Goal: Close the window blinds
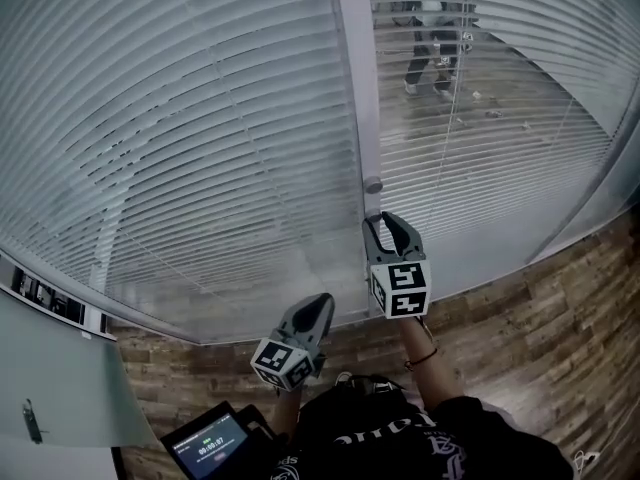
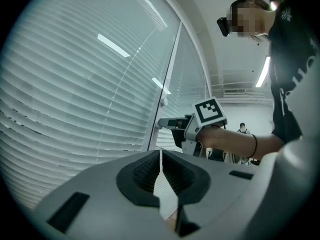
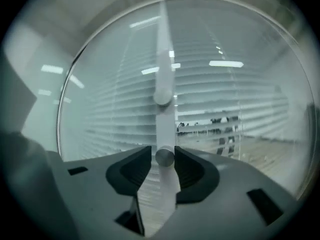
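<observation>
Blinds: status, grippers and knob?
Right gripper shut on lower knob. Left gripper shut, empty, held low. Right-hand blind slats open, see-through. Nothing blocking.

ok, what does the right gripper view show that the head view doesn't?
Right gripper view only: the lower knob, with the jaws shut on it. In the head view the jaws hide it.
Head view only: the left gripper held low, a screen and the wood floor.
Both: the right gripper, blinds, post and upper knob.
</observation>
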Motion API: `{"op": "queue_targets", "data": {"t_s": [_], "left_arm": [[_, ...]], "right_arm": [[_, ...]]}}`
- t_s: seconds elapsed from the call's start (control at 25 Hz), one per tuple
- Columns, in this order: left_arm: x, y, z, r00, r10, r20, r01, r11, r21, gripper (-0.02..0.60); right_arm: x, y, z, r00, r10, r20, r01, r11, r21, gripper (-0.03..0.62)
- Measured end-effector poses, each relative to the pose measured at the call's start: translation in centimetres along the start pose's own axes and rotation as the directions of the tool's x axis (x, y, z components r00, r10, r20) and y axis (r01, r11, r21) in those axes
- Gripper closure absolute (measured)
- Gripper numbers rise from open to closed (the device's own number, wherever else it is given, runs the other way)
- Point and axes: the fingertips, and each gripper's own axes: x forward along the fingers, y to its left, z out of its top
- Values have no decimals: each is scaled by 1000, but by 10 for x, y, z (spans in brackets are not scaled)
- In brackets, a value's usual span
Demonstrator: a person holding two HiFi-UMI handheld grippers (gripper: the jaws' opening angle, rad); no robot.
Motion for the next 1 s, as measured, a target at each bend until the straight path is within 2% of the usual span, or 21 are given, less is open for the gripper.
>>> {"op": "queue_targets", "data": {"t_s": [0.08, 0.16, 0.24, 0.28, 0.32, 0.36, 0.4, 0.44, 0.48, 0.52, 0.56, 0.6, 0.64, 0.68, 0.72, 0.76, 0.8, 0.84, 0.88, 0.92, 1.0], "left_arm": [[1, 1, 0, 1000, -7, -1, 7, 1000, -8, 577], [3, 0, -2, 1000, -15, -1, 15, 1000, -15, 577], [4, 0, -4, 1000, -17, -7, 17, 1000, -12, 577], [3, 0, -4, 1000, -18, -10, 18, 1000, -10, 577], [2, 1, -4, 1000, -19, -12, 19, 1000, -9, 577], [2, 2, -4, 1000, -20, -14, 20, 1000, -9, 577], [4, 3, -3, 1000, -20, -16, 20, 1000, -10, 577], [6, 3, -3, 1000, -22, -18, 21, 1000, -11, 577], [9, 3, -4, 1000, -24, -19, 23, 1000, -13, 577], [11, 3, -5, 999, -26, -20, 26, 1000, -14, 577], [12, 4, -6, 999, -29, -22, 28, 999, -15, 577], [13, 5, -7, 999, -32, -23, 32, 999, -16, 577], [14, 5, -7, 999, -36, -23, 36, 999, -18, 577], [15, 5, -8, 999, -40, -24, 40, 999, -19, 577], [16, 4, -8, 999, -43, -25, 43, 999, -20, 577], [18, 4, -8, 999, -45, -26, 44, 999, -21, 577], [19, 5, -8, 999, -44, -28, 44, 999, -22, 577], [19, 7, -8, 999, -43, -29, 42, 999, -23, 577], [19, 9, -8, 999, -41, -28, 41, 999, -24, 577], [18, 12, -7, 999, -40, -26, 39, 999, -27, 577], [16, 16, -5, 999, -33, -22, 32, 999, -32, 577]], "right_arm": [[3, -8, -1, 1000, -2, 19, -2, 973, 232, 462], [7, -13, -3, 1000, -12, 22, 5, 959, 284, 462], [6, -10, -3, 1000, -28, -3, 28, 992, 123, 462], [6, -5, -1, 999, -46, -25, 45, 998, -40, 464], [5, 0, 0, 996, -73, -45, 60, 969, -241, 464], [5, 6, 1, 993, -104, -56, 68, 893, -444, 464], [6, 10, 1, 990, -129, -56, 69, 790, -610, 464], [7, 11, -1, 989, -141, -46, 65, 693, -718, 464], [7, 12, -2, 990, -138, -31, 64, 629, -775, 464], [8, 11, -4, 992, -126, -14, 66, 606, -792, 464], [8, 11, -5, 994, -112, -3, 68, 626, -777, 464], [8, 10, -5, 995, -99, -2, 67, 687, -724, 462], [8, 9, -5, 996, -85, -14, 58, 780, -624, 462], [7, 6, -6, 997, -65, -32, 43, 882, -470, 462], [7, 2, -9, 998, -37, -42, 24, 961, -274, 462], [8, -1, -11, 999, -7, -36, 4, 998, -64, 457], [8, -5, -12, 1000, 15, -14, -13, 992, 129, 457], [10, -8, -11, 1000, 24, 15, -27, 960, 277, 457], [11, -11, -10, 999, 25, 37, -37, 929, 368, 458], [13, -11, -8, 999, 23, 48, -40, 917, 396, 459], [13, -9, -6, 1000, 8, 27, -15, 963, 269, 459]]}}
